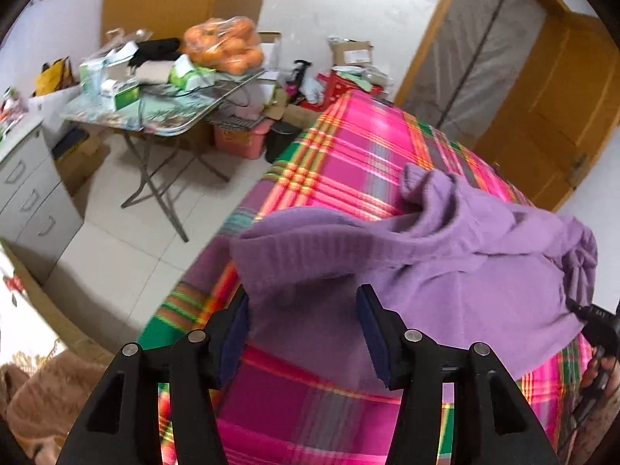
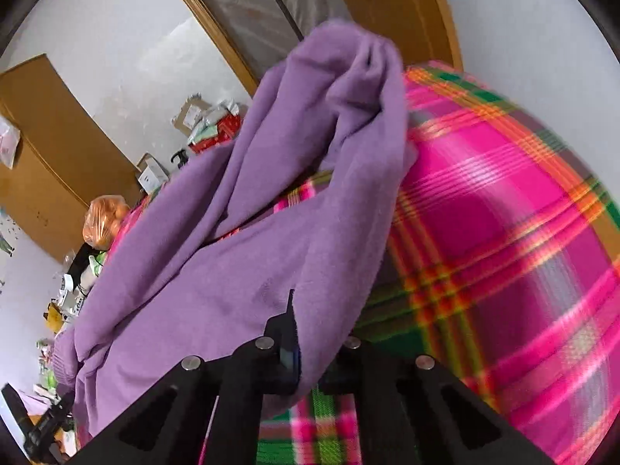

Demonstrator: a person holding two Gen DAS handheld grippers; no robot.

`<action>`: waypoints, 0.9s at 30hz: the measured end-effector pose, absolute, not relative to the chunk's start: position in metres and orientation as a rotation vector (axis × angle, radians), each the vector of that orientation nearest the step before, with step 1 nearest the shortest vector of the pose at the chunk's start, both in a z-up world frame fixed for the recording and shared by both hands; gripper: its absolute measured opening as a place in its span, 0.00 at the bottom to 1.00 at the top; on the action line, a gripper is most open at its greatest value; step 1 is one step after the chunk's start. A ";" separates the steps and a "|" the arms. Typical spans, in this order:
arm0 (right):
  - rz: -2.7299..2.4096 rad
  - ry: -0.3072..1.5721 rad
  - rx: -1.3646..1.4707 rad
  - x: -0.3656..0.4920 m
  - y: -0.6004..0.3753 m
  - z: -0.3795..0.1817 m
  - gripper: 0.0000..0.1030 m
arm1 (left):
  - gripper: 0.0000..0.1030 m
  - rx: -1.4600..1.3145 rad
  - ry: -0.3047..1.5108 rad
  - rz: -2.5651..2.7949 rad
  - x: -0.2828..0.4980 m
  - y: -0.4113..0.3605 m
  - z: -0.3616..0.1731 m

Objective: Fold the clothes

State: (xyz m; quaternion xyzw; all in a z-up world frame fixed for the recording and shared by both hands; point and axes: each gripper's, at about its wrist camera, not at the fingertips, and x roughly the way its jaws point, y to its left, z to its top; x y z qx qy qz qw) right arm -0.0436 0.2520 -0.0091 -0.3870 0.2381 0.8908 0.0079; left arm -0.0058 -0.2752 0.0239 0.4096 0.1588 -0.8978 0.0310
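My left claw point(image 1: 306, 333) sits spread wide, its two blue-padded fingers point(image 1: 374, 333) well apart, with nothing pinched between them. The hem of the purple sweater point(image 1: 426, 255) hangs just ahead of the fingertips and partly drapes over the gap, but neither pad presses on it as far as I can see.

My right claw point(image 2: 310, 352) is pressed together on a fold of the same sweater point(image 2: 240, 271) — the knit runs down between the fingers and bunches there, hiding most of the pads. From that pinch the cloth rises up and away, lifted off the bed in a loose ridge with a sleeve or corner flopped over at the top.

In the left wrist view the sweater lies crumpled across the plaid bedspread point(image 1: 348, 162) (pink, green and orange checks), its ribbed hem toward me and one side gathered up at the far right, where the black tip of the other gripper point(image 1: 596, 321) shows.

Beyond the bed edge stands a folding table point(image 1: 162, 116) piled with boxes and a bag of oranges point(image 1: 224, 44) — a grey drawer unit point(image 1: 31, 190) is beside it, and a wooden door point(image 1: 542, 116) is at the far right.
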 end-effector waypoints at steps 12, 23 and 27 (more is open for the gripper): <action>2.787 0.751 -0.926 0.061 0.299 0.060 0.04 | 0.54 1.263 0.477 -2.865 0.019 -0.255 0.040; 2.562 0.754 -0.851 0.128 0.375 0.049 0.04 | 0.54 1.308 0.466 -2.970 0.046 -0.225 0.053; 2.474 0.685 -0.946 0.129 0.385 0.030 0.05 | 0.54 1.276 0.455 -3.019 0.040 -0.215 0.069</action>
